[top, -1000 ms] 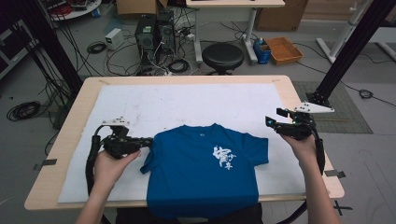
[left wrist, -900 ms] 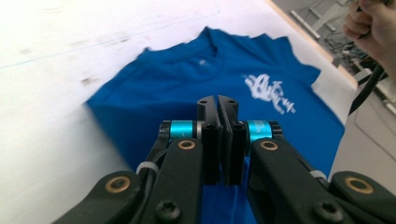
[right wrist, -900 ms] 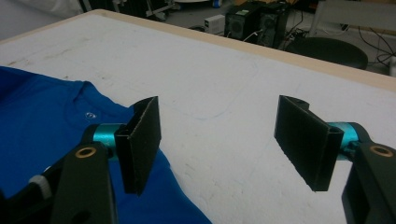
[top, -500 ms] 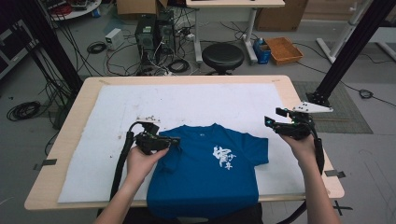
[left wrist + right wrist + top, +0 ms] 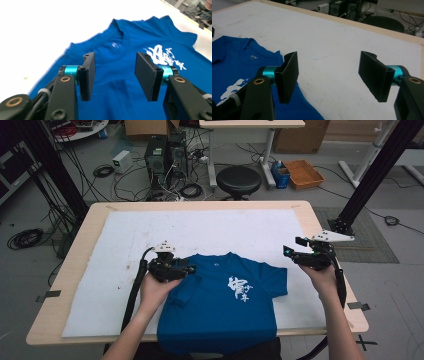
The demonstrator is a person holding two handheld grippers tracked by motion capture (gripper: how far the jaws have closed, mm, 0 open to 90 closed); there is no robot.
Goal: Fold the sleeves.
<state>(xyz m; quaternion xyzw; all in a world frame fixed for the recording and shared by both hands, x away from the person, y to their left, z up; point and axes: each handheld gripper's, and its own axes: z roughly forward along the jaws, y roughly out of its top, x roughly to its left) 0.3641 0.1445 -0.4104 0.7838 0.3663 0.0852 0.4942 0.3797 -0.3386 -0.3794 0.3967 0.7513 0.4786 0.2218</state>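
Surface: white mat [image 5: 150, 240] covering the tabletop [image 5: 75, 265].
T-shirt: blue T-shirt [image 5: 225, 310] at near edge.
Left gripper [image 5: 187, 269]: over its folded sleeve, jaws just opened, nothing clamped.
Right gripper [image 5: 292, 251]: beside its right sleeve, jaws apart, empty.

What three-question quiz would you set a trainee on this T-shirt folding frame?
1. True or false: the left sleeve of the blue T-shirt is folded in over its body.
2. Which gripper is over the shirt? A) left gripper B) right gripper C) both
3. Fill in: the white print lies on the shirt's ____, face up.

Key
1. True: in the high view the sleeve lies doubled over the body by the left gripper, whose jaws have just been opening with nothing between the pads.
2. A: the right gripper, jaws open, hangs over the white mat, off the other sleeve.
3. Chest.
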